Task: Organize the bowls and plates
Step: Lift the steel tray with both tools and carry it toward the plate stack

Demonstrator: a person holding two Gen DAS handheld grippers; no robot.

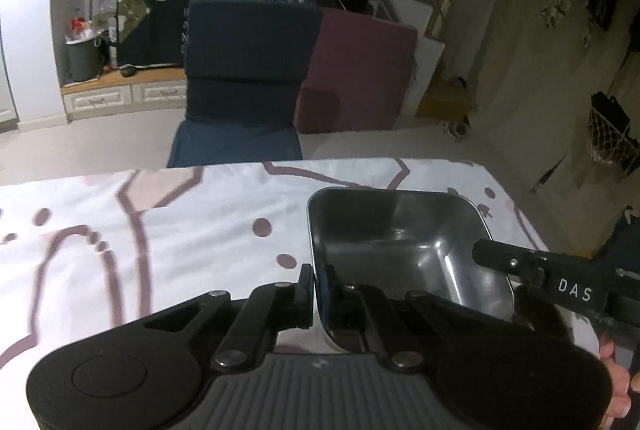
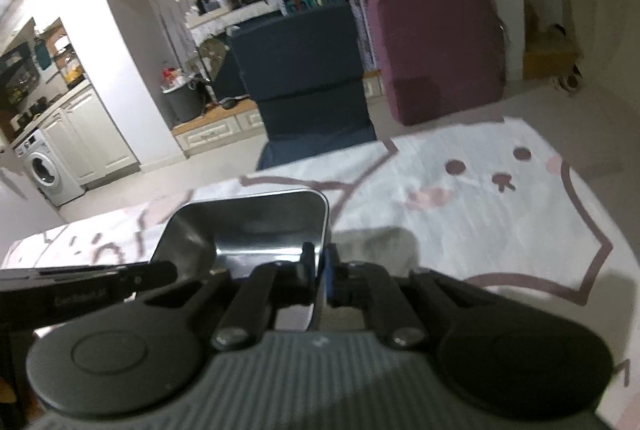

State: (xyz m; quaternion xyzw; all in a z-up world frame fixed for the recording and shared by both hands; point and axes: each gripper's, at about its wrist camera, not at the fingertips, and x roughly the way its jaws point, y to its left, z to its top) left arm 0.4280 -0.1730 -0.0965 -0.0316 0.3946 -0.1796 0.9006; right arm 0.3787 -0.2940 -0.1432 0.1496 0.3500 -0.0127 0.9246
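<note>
Currently both grippers clamp one square steel bowl [image 1: 404, 250] above the cartoon-print cloth [image 1: 160, 230]: left gripper [image 1: 318, 284] pinches its left wall, right gripper [image 2: 319, 266] its right wall. "DAS" reads white on the right gripper's finger; other lettering is too blurred.

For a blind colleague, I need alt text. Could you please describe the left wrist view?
The left claw is shut on the left wall of a square steel bowl over a white table cloth with pink drawings. The right claw reaches into the bowl from the right. Behind the table stand a dark blue chair and a maroon cushion.
</note>
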